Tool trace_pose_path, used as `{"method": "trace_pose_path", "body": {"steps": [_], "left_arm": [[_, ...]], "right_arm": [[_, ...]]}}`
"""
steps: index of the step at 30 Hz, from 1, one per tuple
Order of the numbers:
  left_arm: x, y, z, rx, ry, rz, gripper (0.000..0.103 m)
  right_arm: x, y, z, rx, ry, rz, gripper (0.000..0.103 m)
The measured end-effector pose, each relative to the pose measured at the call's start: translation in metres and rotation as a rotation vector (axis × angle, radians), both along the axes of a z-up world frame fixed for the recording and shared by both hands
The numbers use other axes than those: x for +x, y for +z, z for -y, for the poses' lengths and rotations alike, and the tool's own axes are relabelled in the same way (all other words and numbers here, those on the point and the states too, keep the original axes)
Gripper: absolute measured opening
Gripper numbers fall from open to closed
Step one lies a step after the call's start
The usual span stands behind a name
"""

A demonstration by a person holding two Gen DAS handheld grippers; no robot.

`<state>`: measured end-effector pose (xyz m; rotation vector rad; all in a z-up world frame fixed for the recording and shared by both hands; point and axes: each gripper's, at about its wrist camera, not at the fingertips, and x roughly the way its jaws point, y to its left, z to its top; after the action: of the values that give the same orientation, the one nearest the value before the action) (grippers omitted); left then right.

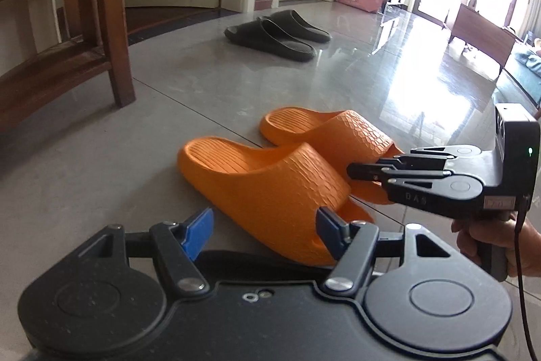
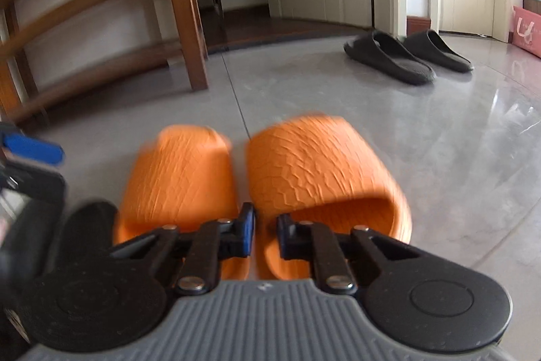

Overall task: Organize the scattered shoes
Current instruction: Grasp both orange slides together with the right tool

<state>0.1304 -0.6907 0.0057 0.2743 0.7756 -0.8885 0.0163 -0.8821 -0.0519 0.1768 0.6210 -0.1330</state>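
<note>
— Two orange slippers (image 1: 270, 181) lay side by side on the floor (image 1: 101, 158), nearly touching, long axes parallel, toes toward both grippers. A dark pair (image 1: 277, 34) sat neatly together well beyond, near the wooden rack (image 1: 84, 22).

— Which gripper was nearer?

— The right gripper (image 2: 265, 234): its jaws stood narrowly apart, holding nothing, right at the toe ends over the seam between the slippers. The left gripper (image 1: 265, 230) hung low before the near slipper's toe, jaws wide apart and empty.

— Sorted, then?

— Both pairs lay matched; whether they belonged on the rack, I couldn't judge.
</note>
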Motion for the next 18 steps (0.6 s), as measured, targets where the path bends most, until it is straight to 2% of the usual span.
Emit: {"method": "trace_pose_path", "body": {"steps": [3,7,10,11,12,15,18], "left_arm": [[0.006,0.007,-0.001,-0.016,0.034,0.001,0.069],[0.005,0.007,-0.006,-0.001,0.027,0.024,0.07],[0.002,0.006,-0.005,0.01,0.029,0.018,0.07],[0.001,0.006,-0.003,0.011,0.029,0.018,0.07],[0.001,0.005,-0.003,0.009,0.028,0.017,0.07],[0.002,0.001,-0.001,0.013,0.038,0.007,0.07],[0.003,-0.005,0.002,0.015,0.048,-0.017,0.07]], "right_arm": [[0.014,-0.006,-0.004,-0.045,0.012,-0.064,0.019],[-0.002,-0.008,0.003,-0.016,0.06,-0.048,0.02],[-0.014,-0.018,0.004,-0.036,0.124,-0.065,0.024],[-0.017,-0.019,0.004,-0.051,0.151,-0.063,0.033],[-0.021,-0.021,0.003,-0.066,0.18,-0.058,0.046],[-0.022,-0.023,0.001,-0.054,0.204,-0.055,0.064],[-0.011,-0.026,-0.01,-0.082,0.17,-0.05,0.068]]}}
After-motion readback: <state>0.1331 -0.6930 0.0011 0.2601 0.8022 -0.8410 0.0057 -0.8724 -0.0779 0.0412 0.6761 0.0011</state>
